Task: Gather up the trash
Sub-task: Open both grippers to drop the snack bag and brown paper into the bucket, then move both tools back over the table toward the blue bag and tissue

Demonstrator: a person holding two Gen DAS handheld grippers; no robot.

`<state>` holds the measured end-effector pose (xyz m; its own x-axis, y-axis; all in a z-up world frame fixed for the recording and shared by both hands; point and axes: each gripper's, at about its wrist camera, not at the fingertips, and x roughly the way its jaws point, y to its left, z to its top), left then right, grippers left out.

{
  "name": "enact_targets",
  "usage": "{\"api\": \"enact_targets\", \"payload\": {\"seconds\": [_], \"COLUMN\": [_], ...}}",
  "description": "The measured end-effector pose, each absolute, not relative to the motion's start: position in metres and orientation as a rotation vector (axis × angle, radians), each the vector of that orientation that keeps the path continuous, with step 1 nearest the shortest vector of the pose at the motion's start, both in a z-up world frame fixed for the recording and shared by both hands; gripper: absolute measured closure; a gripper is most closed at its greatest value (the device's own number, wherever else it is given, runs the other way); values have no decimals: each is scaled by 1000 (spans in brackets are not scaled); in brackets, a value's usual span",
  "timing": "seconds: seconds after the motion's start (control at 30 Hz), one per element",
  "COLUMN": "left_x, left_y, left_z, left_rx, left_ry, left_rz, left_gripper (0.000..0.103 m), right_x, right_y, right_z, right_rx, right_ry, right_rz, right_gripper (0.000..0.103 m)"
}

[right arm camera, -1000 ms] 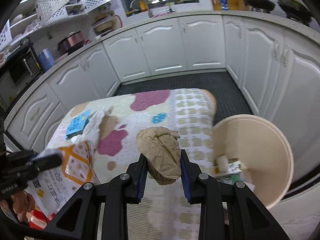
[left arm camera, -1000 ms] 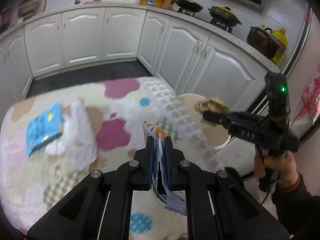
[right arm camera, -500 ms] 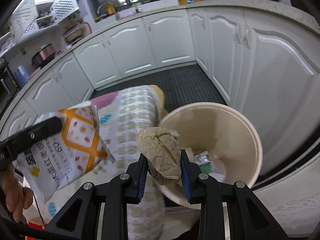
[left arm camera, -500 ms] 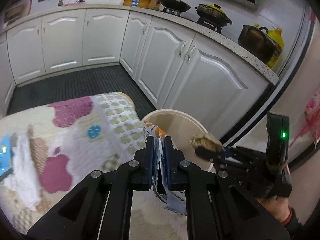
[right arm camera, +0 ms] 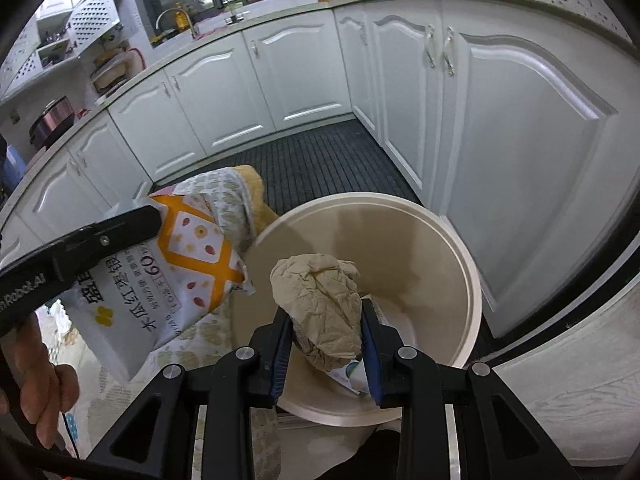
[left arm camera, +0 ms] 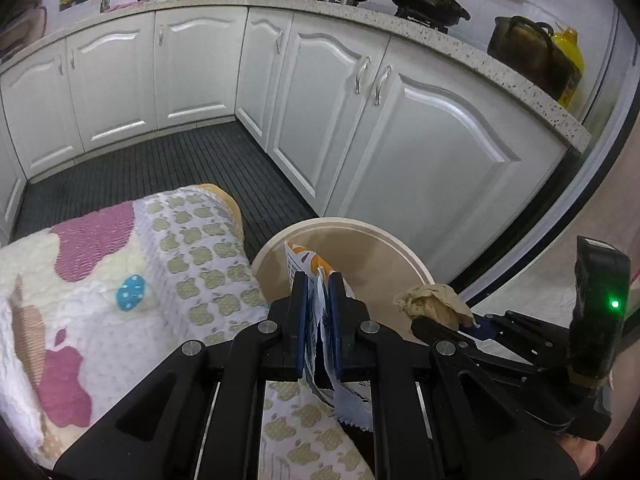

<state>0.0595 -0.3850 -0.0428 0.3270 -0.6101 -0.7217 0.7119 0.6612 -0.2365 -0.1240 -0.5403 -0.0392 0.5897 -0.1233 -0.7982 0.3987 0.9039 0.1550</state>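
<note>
Both grippers now shifted from patterned cloth (left arm camera: 120, 280) to bin (right arm camera: 460, 248). Right gripper (right arm camera: 326, 336) jaws just easing apart, crumpled paper wad (right arm camera: 320, 304) between, directly above bin mouth. Left gripper (left arm camera: 318, 320) clenched on snack packet (right arm camera: 176, 276), at bin's near rim.

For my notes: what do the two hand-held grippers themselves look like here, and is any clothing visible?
Both grippers are matte black, with angular linkage arms, silver pivot bolts and blue pads inside the fingers. The right gripper has an upright black handle with a lit green light. The left gripper carries white lettering along its finger, and a thin black cable hangs below the hand holding it. No clothing can be made out.
</note>
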Motion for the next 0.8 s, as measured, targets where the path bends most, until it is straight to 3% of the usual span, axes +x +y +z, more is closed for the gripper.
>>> {"api": "enact_targets", "payload": {"seconds": [0.07,0.1,0.13,0.2,0.6,0.8], "left_x": [61,61,61,62,55,54], "left_y": [-387,-388,-388,-388,-357,-332], "left_z": [-48,-49,-51,-55,-51,-45], "left_rx": [128,128,128,135,131,119], "left_ry": [887,890,894,908,898,890], "left_rz": [-866,-862,-858,-847,-806,-771], "left_gripper": [93,85,68,43,42,41], "right_x": [-124,-125,-127,-128,-130,-126], "right_y": [-543,-544,-546,-547,-538,-521], "right_z": [-41,-41,-41,-42,-39,-33], "right_rx": [336,339,344,349,343,324], "right_ry": [892,888,881,882,877,873], "right_rz": [-326,-332,-336,-339,-329,-306], "right_gripper": [64,55,52,51,39,39]}}
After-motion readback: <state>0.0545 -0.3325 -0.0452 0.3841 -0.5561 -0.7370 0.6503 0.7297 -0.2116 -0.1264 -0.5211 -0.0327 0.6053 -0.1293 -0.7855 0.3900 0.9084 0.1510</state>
